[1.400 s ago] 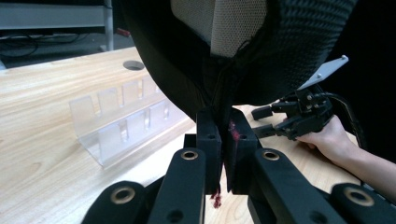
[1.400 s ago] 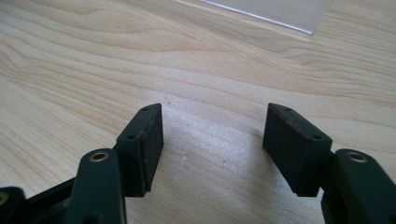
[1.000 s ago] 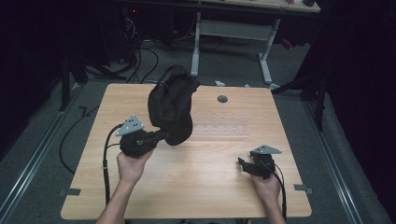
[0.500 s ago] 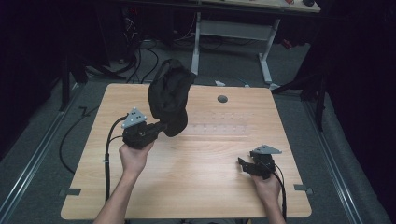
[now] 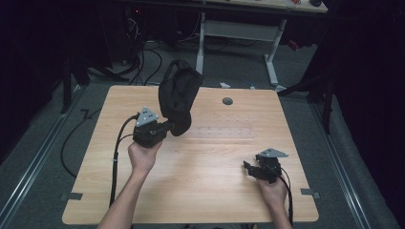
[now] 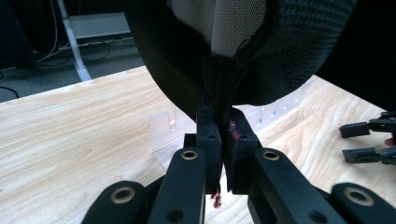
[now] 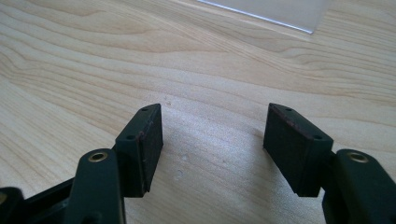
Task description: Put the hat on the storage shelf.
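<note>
Two grippers, itemised from the pads outward: your left gripper (image 6: 223,140) has its jaws pinched tight on the lower seam of a black knitted fabric bag with a pale mesh lining (image 5: 177,95), which hangs raised above the back left part of the light wooden table (image 5: 200,191), over a clear plastic sheet with a row of small holes (image 5: 224,130). Your right gripper (image 7: 212,140) rests at the table's near right with its jaws wide apart, bare wood between the pads, well apart from the bag.
</note>
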